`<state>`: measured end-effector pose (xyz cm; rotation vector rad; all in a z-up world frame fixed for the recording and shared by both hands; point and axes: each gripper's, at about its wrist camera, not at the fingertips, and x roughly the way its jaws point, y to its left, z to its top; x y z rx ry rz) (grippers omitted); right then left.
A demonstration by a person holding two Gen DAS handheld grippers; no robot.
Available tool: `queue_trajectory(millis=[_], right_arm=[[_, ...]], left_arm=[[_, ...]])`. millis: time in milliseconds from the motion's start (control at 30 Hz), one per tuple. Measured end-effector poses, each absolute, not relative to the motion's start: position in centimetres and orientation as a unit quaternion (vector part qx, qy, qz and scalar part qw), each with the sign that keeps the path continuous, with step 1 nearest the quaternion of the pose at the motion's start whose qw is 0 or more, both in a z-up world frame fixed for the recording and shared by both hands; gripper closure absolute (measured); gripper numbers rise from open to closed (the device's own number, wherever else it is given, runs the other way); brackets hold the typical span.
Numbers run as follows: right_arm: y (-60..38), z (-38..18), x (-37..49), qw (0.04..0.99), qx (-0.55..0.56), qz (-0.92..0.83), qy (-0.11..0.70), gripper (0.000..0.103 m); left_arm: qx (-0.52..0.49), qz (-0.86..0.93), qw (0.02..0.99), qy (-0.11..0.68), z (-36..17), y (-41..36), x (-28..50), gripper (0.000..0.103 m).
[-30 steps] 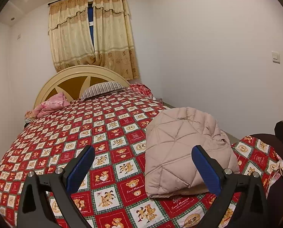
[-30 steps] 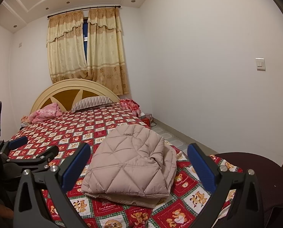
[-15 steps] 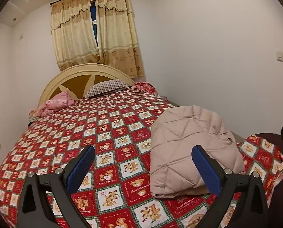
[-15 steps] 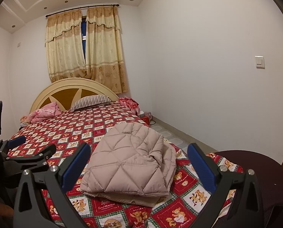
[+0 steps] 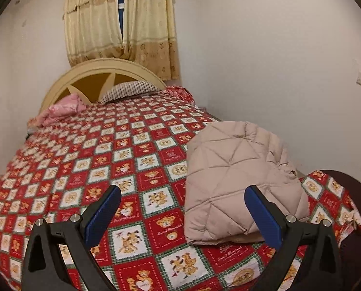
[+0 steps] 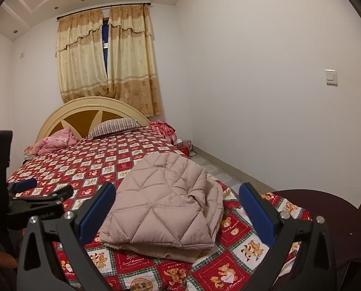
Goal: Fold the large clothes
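Jacket [image 6: 163, 203], a pale pink quilted one, is seen folded into a thick bundle on the bed [image 6: 88, 165], lying near the foot end and toward the bed's right edge, on the red bear-patterned cover. Layers are stacked at its near edge, and a looser fold is bunched along its right side. In the right wrist view the right claw [image 6: 176, 208] is held above the bed with its blue fingers [image 6: 97, 209] spread wide; the jacket is framed between them and just beyond their tips, and nothing is pinched. No contact between the fingers and the fabric can be made out. In the left wrist view the left claw [image 5: 183, 214] is likewise spread wide and holds nothing; the jacket [image 5: 238, 184] is seen ahead and to the right, partly hidden behind the right-hand finger [image 5: 262, 214], while bare cover shows between the fingers. The left claw [image 6: 35, 194] is also caught at the left edge of the right wrist view, well apart from the jacket. A striped pillow [image 6: 113, 127] and a pink bundle [image 6: 53, 141] are placed at the headboard [image 6: 83, 106], far from the jacket, with curtains [image 6: 105, 58] hung behind.
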<state>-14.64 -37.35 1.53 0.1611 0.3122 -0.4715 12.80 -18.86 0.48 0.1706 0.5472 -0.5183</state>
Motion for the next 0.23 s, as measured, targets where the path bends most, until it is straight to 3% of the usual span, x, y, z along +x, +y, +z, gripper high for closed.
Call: queue_trajectory(millis=[233], right_arm=[[-38.6,0.5,-14.4,0.948,0.11,-0.242,0.174,0.0]], left_arm=[[0.072,-0.233,0.932,0.269,0.2,-17.8,14.5,0.001]])
